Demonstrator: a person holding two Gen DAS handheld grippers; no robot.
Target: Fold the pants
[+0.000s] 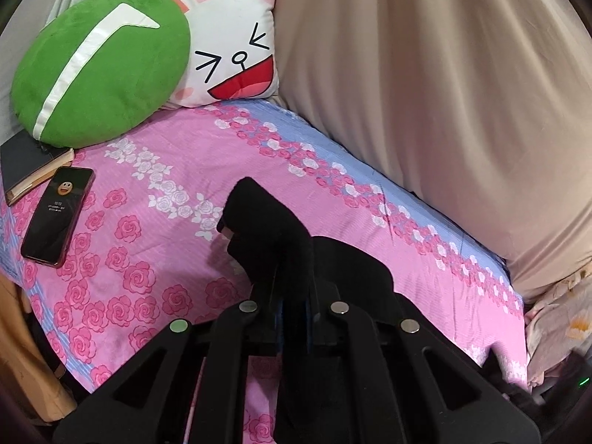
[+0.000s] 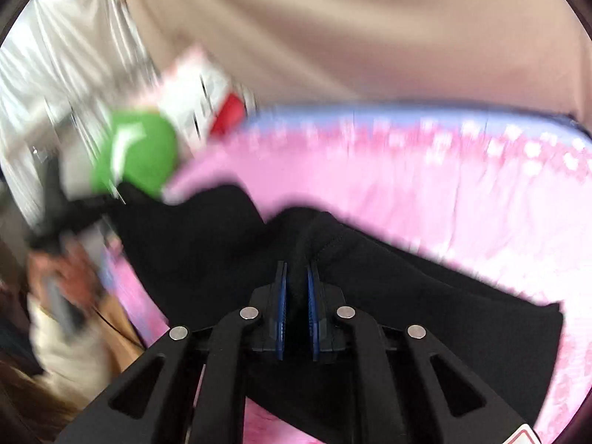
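Left gripper (image 1: 292, 296): fingers clamped tight on a bunched fold of the black pants (image 1: 266, 229), cloth sticking up past the tips.
Right gripper (image 2: 296, 288): blue-padded fingers (image 2: 282, 307) narrow, pinching a ridge of the same pants, seam edge visible just past the tips.
Pants location: on the bed, draped over the pink rose sheet (image 1: 159, 192), stretched between both grippers.
Head of bed: green round cushion (image 1: 100, 63) overlapping white cartoon-face pillow (image 1: 233, 48).
Left edge: phone (image 1: 57, 216) screen-up beside dark book (image 1: 29, 164), book partly under cushion.
Backdrop: beige curtain (image 1: 425, 74).
Right view: heavily blurred.
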